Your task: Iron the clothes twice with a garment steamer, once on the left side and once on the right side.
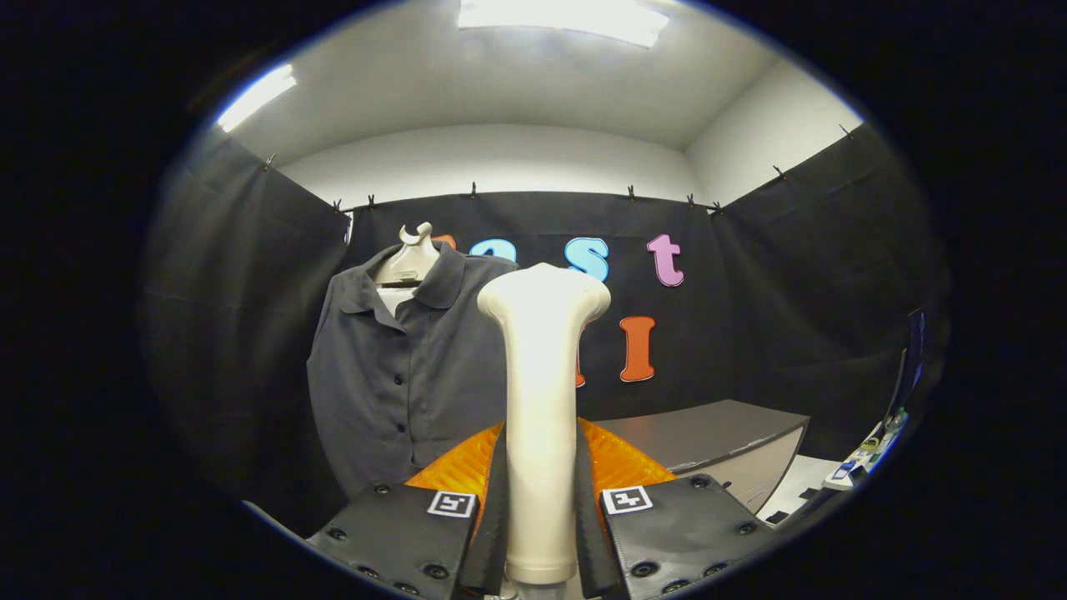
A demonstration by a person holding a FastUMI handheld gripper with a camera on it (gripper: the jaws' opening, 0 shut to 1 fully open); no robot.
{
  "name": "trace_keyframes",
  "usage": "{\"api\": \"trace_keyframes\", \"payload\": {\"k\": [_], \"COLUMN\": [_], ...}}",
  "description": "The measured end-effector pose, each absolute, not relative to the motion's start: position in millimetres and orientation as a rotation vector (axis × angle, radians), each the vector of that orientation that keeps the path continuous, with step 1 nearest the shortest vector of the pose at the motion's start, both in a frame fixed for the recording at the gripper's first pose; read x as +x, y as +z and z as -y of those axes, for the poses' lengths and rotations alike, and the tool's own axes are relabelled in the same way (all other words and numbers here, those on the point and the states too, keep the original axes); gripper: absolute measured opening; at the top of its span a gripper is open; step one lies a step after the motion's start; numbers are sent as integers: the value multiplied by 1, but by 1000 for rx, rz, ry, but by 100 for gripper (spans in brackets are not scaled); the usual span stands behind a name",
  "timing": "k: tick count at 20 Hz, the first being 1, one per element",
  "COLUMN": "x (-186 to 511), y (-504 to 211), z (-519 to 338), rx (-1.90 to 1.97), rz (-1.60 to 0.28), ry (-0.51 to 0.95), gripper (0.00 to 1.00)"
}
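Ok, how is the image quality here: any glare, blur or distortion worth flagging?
Gripper view: strong fisheye bending of the walls; the ceiling lights blow out to white; the steamer held in the claw is bright with little surface detail, yet its edges stay sharp; the grey shirt beyond is evenly lit and in focus.

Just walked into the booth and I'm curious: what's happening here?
A handheld gripper is shut on a white garment steamer, held upright between its fingers. Beyond them, slightly to the left, a dark grey buttoned shirt hangs on a hanger against the black cloth wall. The steamer head is not yet touching the shirt.
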State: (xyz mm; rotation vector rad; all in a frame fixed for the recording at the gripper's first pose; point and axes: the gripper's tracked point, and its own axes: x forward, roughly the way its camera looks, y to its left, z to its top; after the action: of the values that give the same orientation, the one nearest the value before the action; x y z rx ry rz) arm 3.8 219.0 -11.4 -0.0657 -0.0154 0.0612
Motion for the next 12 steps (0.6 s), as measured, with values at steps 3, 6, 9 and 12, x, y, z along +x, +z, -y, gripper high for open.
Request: {"api": "trace_keyframes", "payload": {"k": [3,6,9,12], "x": [5,7,7,7], "y": [-12,-14,-14,-15], "z": [-219,-221,-220,-221], "rx": [-64,-59,-60,-62], "rz": [12,8,5,4], "ry": [62,66,69,70], "gripper": [41,41,41,41]}}
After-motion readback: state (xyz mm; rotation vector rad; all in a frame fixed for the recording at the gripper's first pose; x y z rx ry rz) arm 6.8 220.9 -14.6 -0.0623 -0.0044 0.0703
